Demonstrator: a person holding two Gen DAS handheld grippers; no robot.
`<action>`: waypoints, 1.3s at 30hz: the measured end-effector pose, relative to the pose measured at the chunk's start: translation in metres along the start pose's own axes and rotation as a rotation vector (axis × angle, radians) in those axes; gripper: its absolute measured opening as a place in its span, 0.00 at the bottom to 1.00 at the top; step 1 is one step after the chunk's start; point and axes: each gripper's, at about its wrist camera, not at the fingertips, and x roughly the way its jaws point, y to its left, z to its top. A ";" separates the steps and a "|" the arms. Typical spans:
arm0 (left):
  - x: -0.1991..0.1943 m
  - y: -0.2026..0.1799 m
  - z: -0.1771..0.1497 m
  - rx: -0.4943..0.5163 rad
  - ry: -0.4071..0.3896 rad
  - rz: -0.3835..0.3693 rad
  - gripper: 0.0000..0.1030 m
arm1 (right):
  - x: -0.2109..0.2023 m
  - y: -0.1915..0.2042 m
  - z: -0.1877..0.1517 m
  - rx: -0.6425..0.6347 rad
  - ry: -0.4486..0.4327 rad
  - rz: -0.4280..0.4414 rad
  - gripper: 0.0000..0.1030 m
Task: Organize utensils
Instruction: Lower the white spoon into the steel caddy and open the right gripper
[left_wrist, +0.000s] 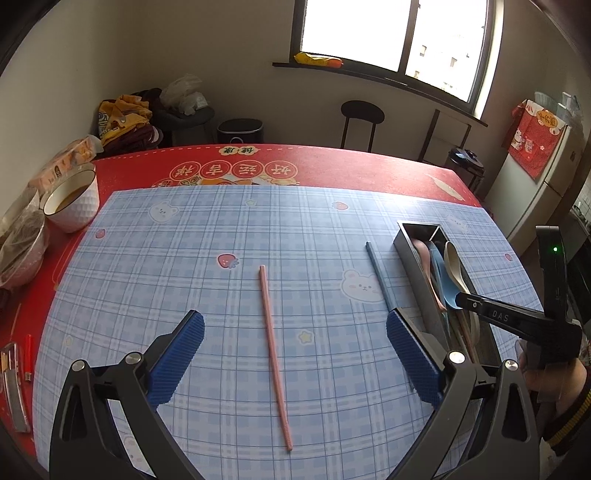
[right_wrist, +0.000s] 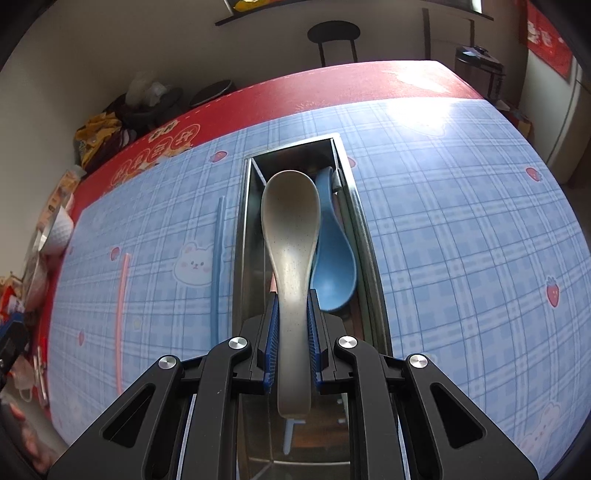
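Two chopsticks lie loose on the mat: pink chopstick (left_wrist: 275, 354) between the wide-open left gripper (left_wrist: 295, 354), blue chopstick (left_wrist: 380, 280) at its two o'clock beside the metal box (right_wrist: 354, 206). Right gripper (right_wrist: 293, 332) pinches the beige spoon (right_wrist: 290, 221) over the box; one blue spoon (right_wrist: 334, 266) lies inside. Next, I'd guess: lower, release.

Blue-and-white plaid mat (left_wrist: 221, 229) printed with white bears and red strawberries, centre frame. Red tablecloth (left_wrist: 332, 162) with white characters along the upper edge. Pink chopstick (left_wrist: 275, 354) mid-frame; blue chopstick (left_wrist: 380, 277) to its right. Grey metal box (right_wrist: 255, 206) holding a beige speckled spoon (right_wrist: 291, 221) and a blue spoon (right_wrist: 334, 258). Blue ribbed pads on black fingers (left_wrist: 177, 354).
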 end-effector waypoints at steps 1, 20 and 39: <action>0.000 0.004 0.000 -0.006 0.001 0.005 0.94 | 0.004 0.002 0.004 -0.007 0.002 -0.007 0.14; 0.006 0.033 -0.002 -0.036 0.035 0.031 0.94 | 0.037 0.024 0.042 -0.045 0.021 -0.077 0.16; 0.013 0.020 0.000 -0.017 0.048 0.011 0.94 | 0.014 0.003 0.042 0.003 -0.060 -0.105 0.16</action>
